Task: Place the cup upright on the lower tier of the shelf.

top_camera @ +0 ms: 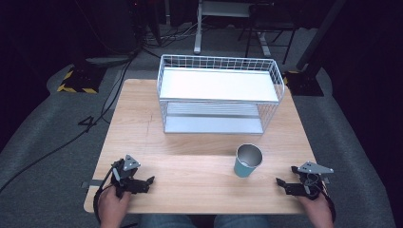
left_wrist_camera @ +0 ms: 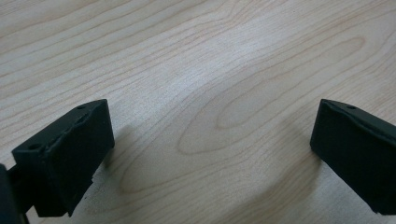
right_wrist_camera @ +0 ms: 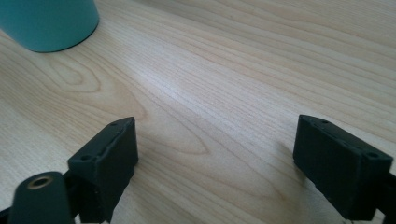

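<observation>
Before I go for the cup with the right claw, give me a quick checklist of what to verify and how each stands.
1. Right claw open, holding nothing: ok; bare wood shows between its jaws.
2. Left claw open and well off to the cup's left: ok.
3. Cup upright, mouth up: ok.
4. Table between right claw and cup unobstructed: ok.
5. Cup empty: cannot tell; the inside is only partly seen.
6. Rack set back from the cup, with a gap between them: ok.
</observation>
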`<state>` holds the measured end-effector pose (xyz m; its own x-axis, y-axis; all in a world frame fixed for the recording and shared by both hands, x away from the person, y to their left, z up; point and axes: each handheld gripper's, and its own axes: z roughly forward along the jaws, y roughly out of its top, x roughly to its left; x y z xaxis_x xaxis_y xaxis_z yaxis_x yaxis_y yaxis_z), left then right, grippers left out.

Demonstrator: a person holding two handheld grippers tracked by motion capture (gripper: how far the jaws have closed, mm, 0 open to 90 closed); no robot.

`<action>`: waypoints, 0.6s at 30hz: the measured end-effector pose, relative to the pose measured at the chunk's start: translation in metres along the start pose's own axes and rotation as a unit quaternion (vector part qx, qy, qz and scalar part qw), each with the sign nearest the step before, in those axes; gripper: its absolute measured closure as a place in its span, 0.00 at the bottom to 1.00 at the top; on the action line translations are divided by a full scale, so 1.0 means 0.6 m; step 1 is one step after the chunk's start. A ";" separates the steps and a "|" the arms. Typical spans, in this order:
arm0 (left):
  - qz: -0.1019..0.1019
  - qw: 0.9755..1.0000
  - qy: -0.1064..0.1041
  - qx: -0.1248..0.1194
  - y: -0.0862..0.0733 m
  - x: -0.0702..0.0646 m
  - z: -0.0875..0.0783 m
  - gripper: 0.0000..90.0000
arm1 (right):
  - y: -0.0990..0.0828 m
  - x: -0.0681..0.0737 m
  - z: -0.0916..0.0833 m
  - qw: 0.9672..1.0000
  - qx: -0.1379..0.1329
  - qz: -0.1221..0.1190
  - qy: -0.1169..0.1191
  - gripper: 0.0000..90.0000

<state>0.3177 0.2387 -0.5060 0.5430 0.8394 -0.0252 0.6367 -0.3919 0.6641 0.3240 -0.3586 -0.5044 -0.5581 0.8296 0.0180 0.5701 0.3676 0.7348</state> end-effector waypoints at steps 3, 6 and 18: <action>0.000 1.000 0.000 -0.001 0.000 0.000 0.000 0.00 | 0.004 -0.004 0.001 1.000 0.012 0.025 0.015 0.00; 0.000 1.000 0.001 0.000 0.000 0.000 0.000 0.00 | 0.007 -0.002 -0.002 1.000 0.009 0.019 0.018 0.00; 0.002 1.000 0.000 0.001 0.002 0.001 0.001 0.00 | 0.028 0.037 -0.014 0.998 -0.042 -0.021 0.040 0.00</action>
<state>0.3192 0.2385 -0.5058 0.5454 0.8378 -0.0232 0.6355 -0.3954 0.6632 0.3161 -0.3372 -0.4859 -0.6287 0.7768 0.0364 0.4943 0.3631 0.7898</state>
